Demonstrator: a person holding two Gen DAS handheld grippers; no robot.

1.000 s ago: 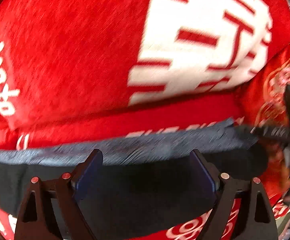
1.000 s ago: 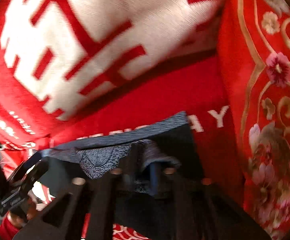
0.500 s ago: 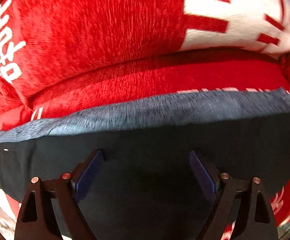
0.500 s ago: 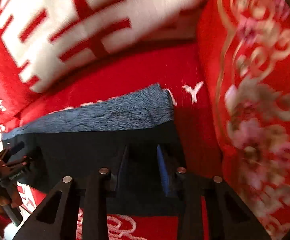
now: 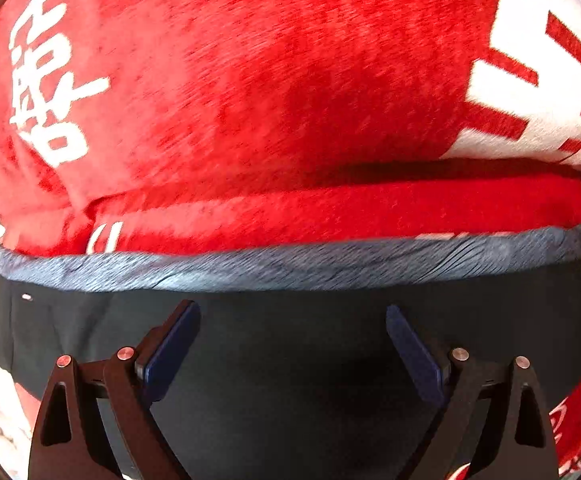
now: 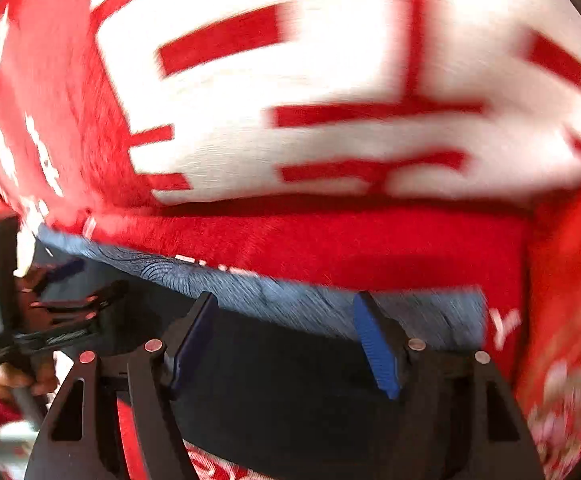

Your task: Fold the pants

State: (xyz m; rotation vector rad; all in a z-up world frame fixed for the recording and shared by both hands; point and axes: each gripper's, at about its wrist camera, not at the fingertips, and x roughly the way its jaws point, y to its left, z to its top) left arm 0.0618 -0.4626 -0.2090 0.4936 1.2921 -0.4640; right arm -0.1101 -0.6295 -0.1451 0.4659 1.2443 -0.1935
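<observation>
Reading left to right in the left wrist view: white Chinese characters (image 5: 46,84) are printed on the red blanket (image 5: 270,92), and one large white block character (image 5: 546,80) sits at the upper right (strokes blurred, not legible). One pair of pants (image 5: 290,380), dark with a blue-grey waistband (image 5: 290,268), lies flat on the red bedding (image 5: 330,216) in front of the blanket. The left gripper (image 5: 292,354) hangs over the dark fabric just below the waistband. Its jaws have just been opening and stand wide apart, with the pants behind the gap and nothing pinched; whether the tips touch the cloth cannot be told.

In the right wrist view, a hand (image 6: 18,380) holds the left gripper's handle at the left edge. White letters on the bedding run along the waistband; only a "Y" (image 6: 504,326) is readable. The right gripper (image 6: 282,344) sits over the waistband's right part. Its jaws have just been opening and stand apart, clamping nothing. Floral red fabric (image 6: 570,360) lies at the far right.

Count: one pair of pants, two grippers.
</observation>
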